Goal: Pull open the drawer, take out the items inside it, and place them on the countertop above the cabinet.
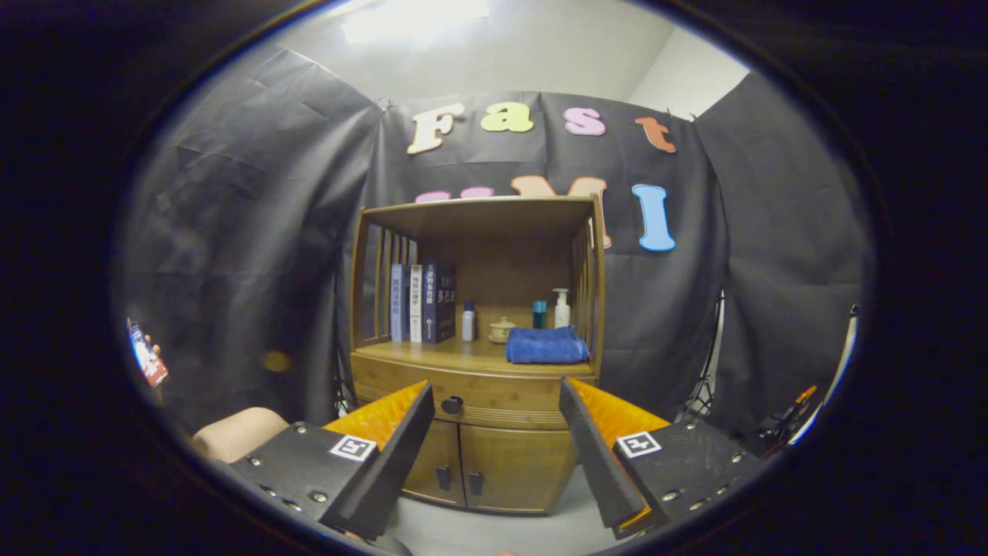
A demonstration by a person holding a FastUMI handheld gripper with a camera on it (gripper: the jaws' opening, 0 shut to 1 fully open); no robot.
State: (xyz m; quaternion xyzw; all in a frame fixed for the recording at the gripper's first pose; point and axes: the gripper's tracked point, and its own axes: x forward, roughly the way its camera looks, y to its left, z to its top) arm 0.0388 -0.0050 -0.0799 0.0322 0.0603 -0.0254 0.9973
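A wooden cabinet [494,463] stands against the booth's wall, some way beyond my fingers. Its drawer [502,398] is closed, with a dark round knob [452,404] just right of my left fingertip. Whatever lies inside the drawer is hidden. The countertop [455,355] above the drawer carries a folded blue towel [546,345]. My gripper [494,394] is open, its fingers spread wide with nothing between them, and it stands apart from the cabinet.
On the countertop stand three books [422,301], a small white bottle [468,321], a little lidded cup [502,330], a teal container [539,313] and a pump bottle [561,308]. Two lower doors [478,467] sit under the drawer. A hand with a phone [147,354] is at the left.
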